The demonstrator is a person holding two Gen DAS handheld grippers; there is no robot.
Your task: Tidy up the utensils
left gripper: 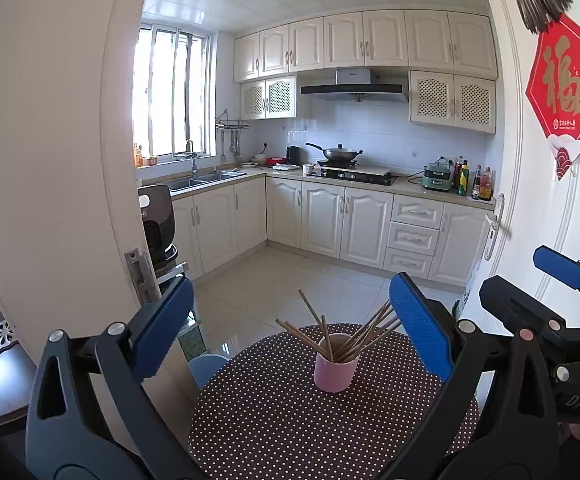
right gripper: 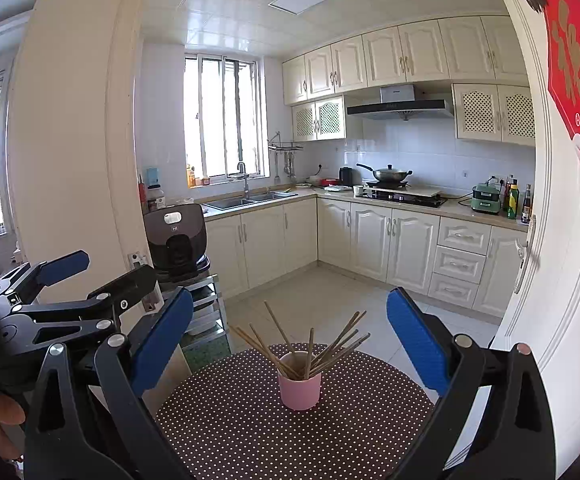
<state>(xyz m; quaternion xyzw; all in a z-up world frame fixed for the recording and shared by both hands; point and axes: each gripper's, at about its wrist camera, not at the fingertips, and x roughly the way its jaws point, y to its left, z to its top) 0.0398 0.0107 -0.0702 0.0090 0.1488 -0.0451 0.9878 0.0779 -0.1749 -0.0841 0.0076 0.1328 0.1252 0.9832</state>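
A pink cup (left gripper: 336, 372) stands upright on a small round table with a brown polka-dot cloth (left gripper: 266, 412). Several wooden chopsticks (left gripper: 354, 336) stand in it, fanned outward. My left gripper (left gripper: 294, 320) is open and empty, held above and in front of the cup. My right gripper (left gripper: 530, 276) shows at the right of the left wrist view. In the right wrist view the cup (right gripper: 300, 386) and chopsticks (right gripper: 322, 346) sit on the table (right gripper: 226, 420) between the wide-open fingers of my right gripper (right gripper: 290, 332), which is empty. The left gripper (right gripper: 102, 276) shows at the left there.
Beyond the table is a kitchen with a tiled floor (left gripper: 290, 280), cream cabinets (left gripper: 330, 220), a sink (left gripper: 206, 178) and a stove with a wok (left gripper: 340, 154). A white door with a red decoration (left gripper: 566, 80) stands at the right. A dark appliance (right gripper: 178, 240) sits on a rack at left.
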